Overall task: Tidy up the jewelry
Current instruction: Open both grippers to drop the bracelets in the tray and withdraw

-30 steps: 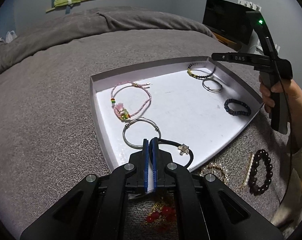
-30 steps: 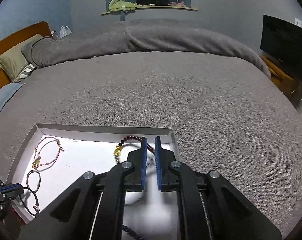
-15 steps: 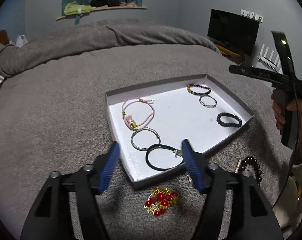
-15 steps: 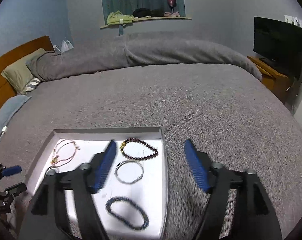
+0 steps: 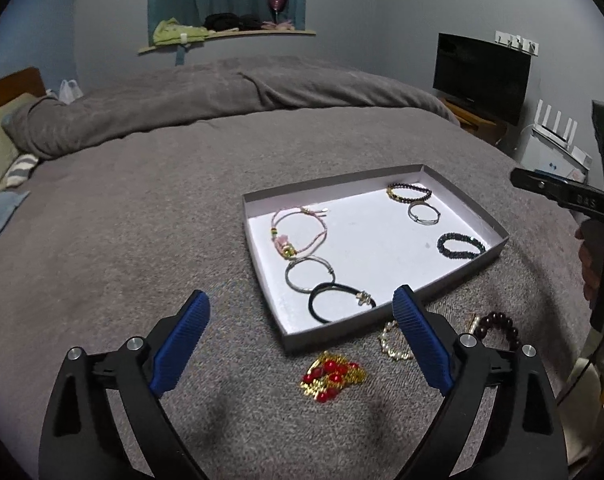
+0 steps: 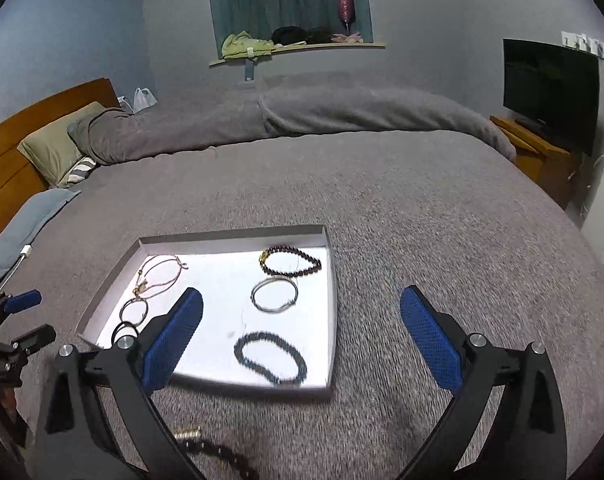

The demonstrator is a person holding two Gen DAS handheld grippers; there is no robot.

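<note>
Left claw (image 5: 300,328) has just been opening, now wide and empty; the red-and-gold piece (image 5: 332,374) lies just below it. Right claw (image 6: 302,334), likewise just opened, is empty above the tray (image 6: 333,280); soft bedding may snag chains.

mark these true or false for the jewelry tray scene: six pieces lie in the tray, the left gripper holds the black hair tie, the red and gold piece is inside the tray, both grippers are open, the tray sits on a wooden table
1. Six pieces lie in the tray. True.
2. The left gripper holds the black hair tie. False: its jaws, which have just been opening, are empty, and the tie lies in the tray.
3. The red and gold piece is inside the tray. False: it lies on the grey blanket in front of it.
4. Both grippers are open. True: the right gripper is also wide and empty.
5. The tray sits on a wooden table. False: it rests on the blanket.
</note>
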